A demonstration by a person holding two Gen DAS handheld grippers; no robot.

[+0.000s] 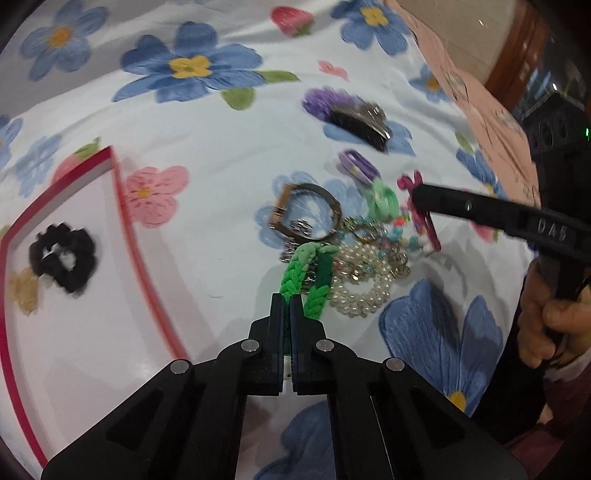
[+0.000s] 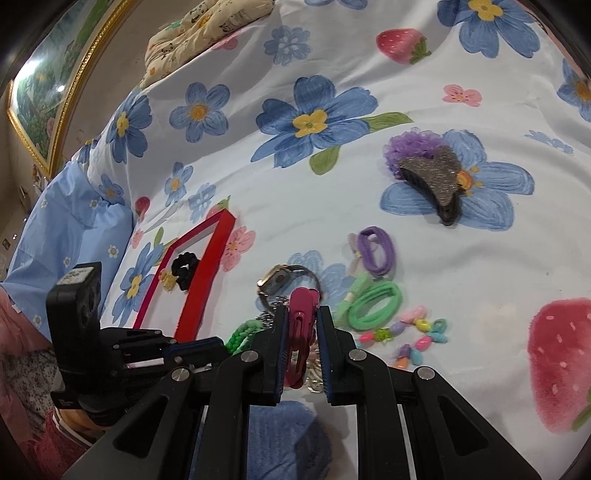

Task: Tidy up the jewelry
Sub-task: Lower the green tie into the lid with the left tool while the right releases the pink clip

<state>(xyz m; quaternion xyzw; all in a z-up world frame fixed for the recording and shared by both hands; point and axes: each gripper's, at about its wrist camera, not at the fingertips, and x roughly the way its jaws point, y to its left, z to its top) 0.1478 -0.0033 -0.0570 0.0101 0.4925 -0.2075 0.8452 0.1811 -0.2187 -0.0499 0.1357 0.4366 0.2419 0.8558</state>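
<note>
- The left claw [image 1: 287, 306] is closed tight on one green braided hair band [image 1: 308, 275], pinched at its near end. The band lies at the near edge of the jewelry pile on the flowered bed sheet [image 1: 221, 147].
- The right claw [image 2: 300, 321] stands only a little open, and its two fingers press on one magenta hair clip [image 2: 300, 332] above the pile.
- One red tray [image 1: 125, 236] lies to the left of the pile. It holds one black scrunchie [image 1: 62, 256] and one small yellowish item that is too blurred to name.
- In the pile I count one wristwatch [image 1: 306, 210], one pearl bracelet [image 1: 364, 288], one light green hair tie [image 2: 373, 304] and one purple hair tie [image 2: 376, 251].
- One dark glitter claw clip [image 2: 436, 184] lies apart, farther back, partly over one purple scrunchie [image 2: 410, 146].
- Only the left wrist view shows the pearl bracelet clearly, and also the hand [image 1: 546, 325] that holds the right tool.
- Only the right wrist view shows one colorful bead bracelet [image 2: 410, 338] clearly, one framed picture [image 2: 48, 96] on the wall, one patterned cushion [image 2: 199, 33] and one light blue pillow [image 2: 70, 229].
</note>
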